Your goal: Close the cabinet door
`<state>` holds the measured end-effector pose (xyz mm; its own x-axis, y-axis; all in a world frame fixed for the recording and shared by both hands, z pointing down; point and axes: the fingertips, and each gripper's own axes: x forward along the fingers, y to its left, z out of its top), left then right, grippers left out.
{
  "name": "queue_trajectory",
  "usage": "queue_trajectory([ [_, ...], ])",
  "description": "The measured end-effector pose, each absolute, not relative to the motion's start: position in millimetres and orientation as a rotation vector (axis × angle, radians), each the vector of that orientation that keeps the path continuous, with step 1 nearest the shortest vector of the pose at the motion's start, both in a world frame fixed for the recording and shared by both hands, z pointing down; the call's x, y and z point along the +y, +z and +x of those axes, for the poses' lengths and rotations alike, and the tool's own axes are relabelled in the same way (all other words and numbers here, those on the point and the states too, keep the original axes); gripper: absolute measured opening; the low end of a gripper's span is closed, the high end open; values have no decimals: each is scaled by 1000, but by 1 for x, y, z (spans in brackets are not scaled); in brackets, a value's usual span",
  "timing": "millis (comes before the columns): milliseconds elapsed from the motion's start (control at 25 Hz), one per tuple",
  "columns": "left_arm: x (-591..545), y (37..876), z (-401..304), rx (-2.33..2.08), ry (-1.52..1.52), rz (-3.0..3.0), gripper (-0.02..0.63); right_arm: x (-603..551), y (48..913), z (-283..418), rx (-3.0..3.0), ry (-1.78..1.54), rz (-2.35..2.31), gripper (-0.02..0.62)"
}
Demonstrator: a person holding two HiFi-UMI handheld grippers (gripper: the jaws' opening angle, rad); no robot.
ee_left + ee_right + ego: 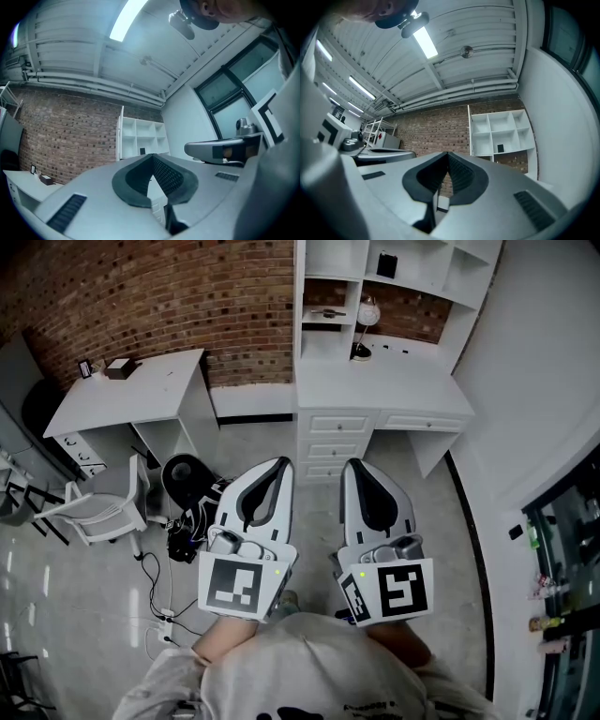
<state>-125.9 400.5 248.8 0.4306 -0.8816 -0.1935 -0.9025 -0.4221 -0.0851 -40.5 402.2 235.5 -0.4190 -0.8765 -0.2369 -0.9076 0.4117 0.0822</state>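
Observation:
A white shelf unit (403, 277) stands on a white desk with drawers (375, 390) against the brick wall, ahead of me. A narrow white panel (299, 296) runs down the unit's left edge; I cannot tell whether it is a door. My left gripper (281, 463) and right gripper (354, 463) are held side by side above the floor, pointing at the desk and well short of it. Both are shut with nothing between the fingers. The unit also shows past the left gripper (151, 157) as open cubbies (143, 138), and past the right gripper (447, 153) likewise (501, 133).
A second white desk (131, 395) stands at the left with a white chair (103, 507) before it. A black device with cables (183, 479) lies on the floor just left of my left gripper. A small lamp (366, 320) sits on the desk. Dark glazing (562, 549) lines the right wall.

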Motion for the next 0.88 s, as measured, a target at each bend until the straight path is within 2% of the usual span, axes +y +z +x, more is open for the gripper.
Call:
queue_trajectory([
  [880,246,255,-159,1524,181,-2561,8,252,239,-77,2494,284,-1634,17],
])
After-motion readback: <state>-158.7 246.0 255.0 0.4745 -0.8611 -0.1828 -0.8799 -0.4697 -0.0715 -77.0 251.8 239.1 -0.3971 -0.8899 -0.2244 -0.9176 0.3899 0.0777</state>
